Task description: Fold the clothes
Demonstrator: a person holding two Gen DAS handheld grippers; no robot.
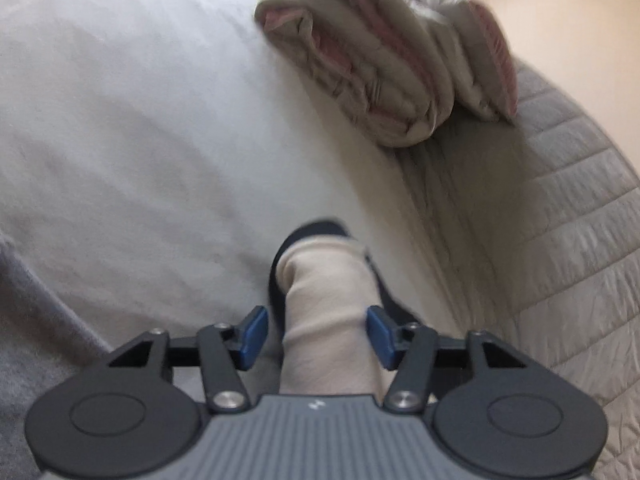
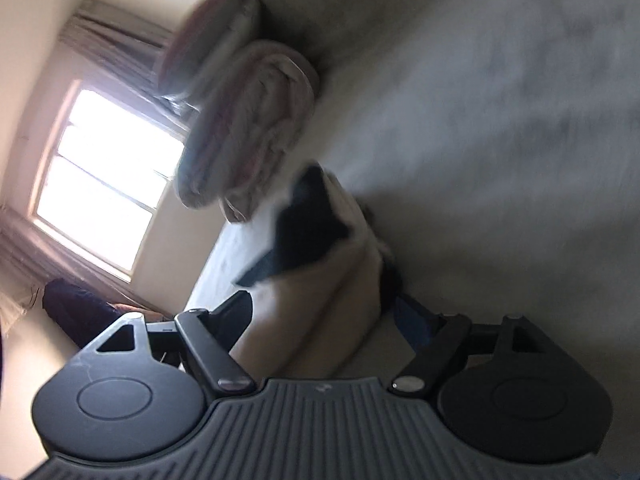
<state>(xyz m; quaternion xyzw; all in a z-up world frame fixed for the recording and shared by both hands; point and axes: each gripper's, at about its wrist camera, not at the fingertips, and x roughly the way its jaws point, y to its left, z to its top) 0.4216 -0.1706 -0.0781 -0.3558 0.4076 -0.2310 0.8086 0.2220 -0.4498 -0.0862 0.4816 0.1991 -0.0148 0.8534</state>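
A folded pink-and-white quilt (image 1: 384, 52) lies on the white bed (image 1: 120, 120) ahead. The cream-and-navy garment (image 1: 328, 312) lies between the left gripper (image 1: 318, 338) pads, spread apart. Blur hides the right gripper (image 2: 324, 320) fingertips; its state is unclear

The left gripper (image 1: 316, 336) has a grey ribbed body with a small white mark, flanked by two black round discs. Black linkage arms with silver screws carry blue pads (image 1: 253, 338). The right gripper (image 2: 324, 312) looks alike.
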